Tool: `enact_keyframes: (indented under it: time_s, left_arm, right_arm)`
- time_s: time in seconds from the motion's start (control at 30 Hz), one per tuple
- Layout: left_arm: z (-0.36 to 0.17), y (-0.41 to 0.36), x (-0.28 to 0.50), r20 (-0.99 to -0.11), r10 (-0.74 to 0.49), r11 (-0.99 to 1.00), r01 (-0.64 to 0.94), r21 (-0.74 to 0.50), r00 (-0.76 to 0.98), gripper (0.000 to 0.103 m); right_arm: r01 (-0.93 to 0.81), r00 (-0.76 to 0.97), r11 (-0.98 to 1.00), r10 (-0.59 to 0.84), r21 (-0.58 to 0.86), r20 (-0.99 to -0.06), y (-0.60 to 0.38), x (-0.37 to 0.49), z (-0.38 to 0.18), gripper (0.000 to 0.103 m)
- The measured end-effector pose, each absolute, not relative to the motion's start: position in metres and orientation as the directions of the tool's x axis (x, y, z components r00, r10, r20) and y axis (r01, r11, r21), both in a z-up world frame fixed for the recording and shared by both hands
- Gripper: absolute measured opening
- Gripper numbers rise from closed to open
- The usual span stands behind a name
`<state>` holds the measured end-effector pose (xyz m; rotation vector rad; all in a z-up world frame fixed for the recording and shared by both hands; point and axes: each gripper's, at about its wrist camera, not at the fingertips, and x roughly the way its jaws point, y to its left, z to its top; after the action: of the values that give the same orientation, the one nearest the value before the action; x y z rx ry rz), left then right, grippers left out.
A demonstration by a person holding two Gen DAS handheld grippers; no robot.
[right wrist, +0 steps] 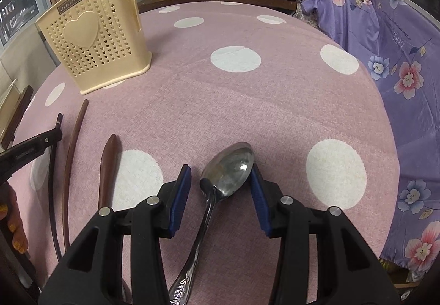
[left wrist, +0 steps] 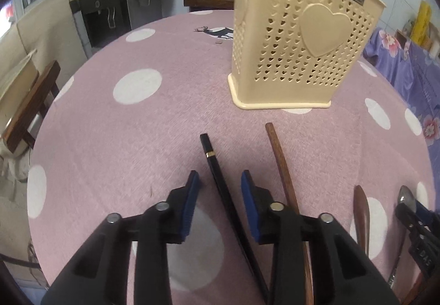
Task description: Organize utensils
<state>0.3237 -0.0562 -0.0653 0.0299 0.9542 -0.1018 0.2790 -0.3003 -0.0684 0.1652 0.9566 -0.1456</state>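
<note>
Left wrist view: our left gripper straddles the black chopstick on the pink dotted tablecloth, pads clear of it. We see the brown chopstick just beside, the cream holder upright beyond. Right wrist view: our right gripper brackets the metal spoon; one pad seems to touch its bowl, a grip we cannot confirm. A wooden spoon lies nearby.

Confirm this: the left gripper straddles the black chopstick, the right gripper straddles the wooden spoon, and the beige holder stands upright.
One slip: the right gripper straddles the metal spoon, not the wooden spoon lying further left, as the right wrist view shows. The left gripper, black chopstick and upright beige holder are correct.
</note>
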Motion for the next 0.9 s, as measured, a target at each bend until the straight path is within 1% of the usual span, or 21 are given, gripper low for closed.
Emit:
enact_keyframes:
  time_s: [0.03, 0.07, 0.17, 0.27, 0.43, 0.63, 0.77, 0.87, 0.9]
  left_arm:
    - [-0.065, -0.057, 0.325, -0.816, -0.075, 0.994, 0.108, -0.016, 0.573, 0.018]
    - [-0.065, -0.057, 0.326, -0.817, -0.072, 0.994, 0.112, -0.009, 0.573, 0.013]
    - [-0.064, -0.053, 0.326, -0.819, -0.097, 0.989, 0.145, -0.017, 0.566, 0.012]
    - [-0.064, -0.046, 0.328, -0.823, -0.128, 0.987, 0.149, -0.053, 0.554, 0.009]
    - [-0.064, -0.048, 0.328, -0.822, -0.126, 0.987, 0.153, -0.047, 0.556, 0.009]
    - [-0.063, -0.046, 0.331, -0.820, -0.139, 0.986, 0.158, -0.061, 0.556, 0.009]
    - [-0.064, -0.045, 0.331, -0.818, -0.143, 0.985, 0.159, -0.064, 0.557, 0.009]
    - [-0.064, -0.045, 0.332, -0.817, -0.145, 0.985, 0.157, -0.068, 0.558, 0.009]
    - [-0.064, -0.046, 0.332, -0.817, -0.143, 0.985, 0.158, -0.064, 0.559, 0.009]
  right_arm:
    - [0.196, 0.567, 0.978, -0.052, 0.073, -0.822, -0.301, 0.279, -0.068, 0.044]
    - [0.196, 0.565, 0.978, -0.054, 0.071, -0.823, -0.301, 0.279, -0.068, 0.044]
    - [0.189, 0.559, 0.980, -0.053, 0.065, -0.828, -0.301, 0.280, -0.068, 0.044]
    - [0.188, 0.549, 0.980, -0.055, 0.059, -0.834, -0.300, 0.283, -0.068, 0.044]
    - [0.182, 0.528, 0.983, -0.078, 0.023, -0.846, -0.293, 0.290, -0.068, 0.044]
    - [0.178, 0.518, 0.984, -0.080, 0.015, -0.852, -0.294, 0.292, -0.068, 0.044]
    - [0.169, 0.526, 0.986, -0.079, 0.014, -0.847, -0.292, 0.293, -0.067, 0.033]
    - [0.162, 0.537, 0.987, -0.068, 0.023, -0.841, -0.294, 0.293, -0.067, 0.017]
    - [0.160, 0.542, 0.986, -0.052, 0.042, -0.839, -0.297, 0.293, -0.067, 0.014]
